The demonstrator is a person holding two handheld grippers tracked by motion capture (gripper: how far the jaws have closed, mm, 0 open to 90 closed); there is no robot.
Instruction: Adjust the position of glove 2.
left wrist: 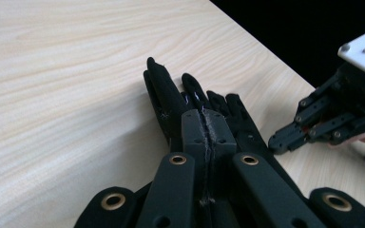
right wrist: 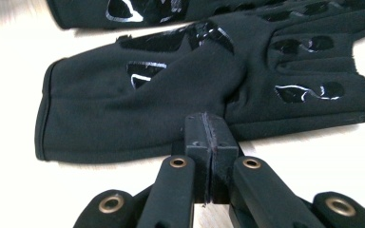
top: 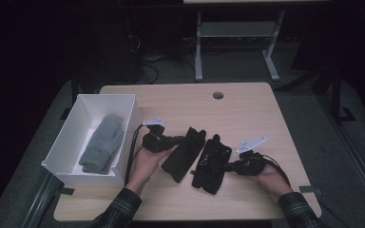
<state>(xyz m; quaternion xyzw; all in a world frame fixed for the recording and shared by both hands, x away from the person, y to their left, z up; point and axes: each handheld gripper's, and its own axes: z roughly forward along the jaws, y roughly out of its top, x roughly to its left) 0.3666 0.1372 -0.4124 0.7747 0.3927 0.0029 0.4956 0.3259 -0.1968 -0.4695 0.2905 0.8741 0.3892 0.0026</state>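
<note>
Centrally on the wooden table [top: 247, 102] lie two black gloves, side by side and just apart: the left black glove [top: 184, 153] and the right black glove [top: 212, 163]. Left gripper [top: 177, 140], jaws pressed together with nothing between, meets the left glove's edge. Right gripper [top: 229, 166], jaws likewise together and empty, rests at the right glove's edge. A grey glove [top: 102, 143] lies inside the white box [top: 65, 137].

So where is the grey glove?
In the high view, the grey glove lies inside the white box at the table's left edge, left of the two black gloves.
</note>
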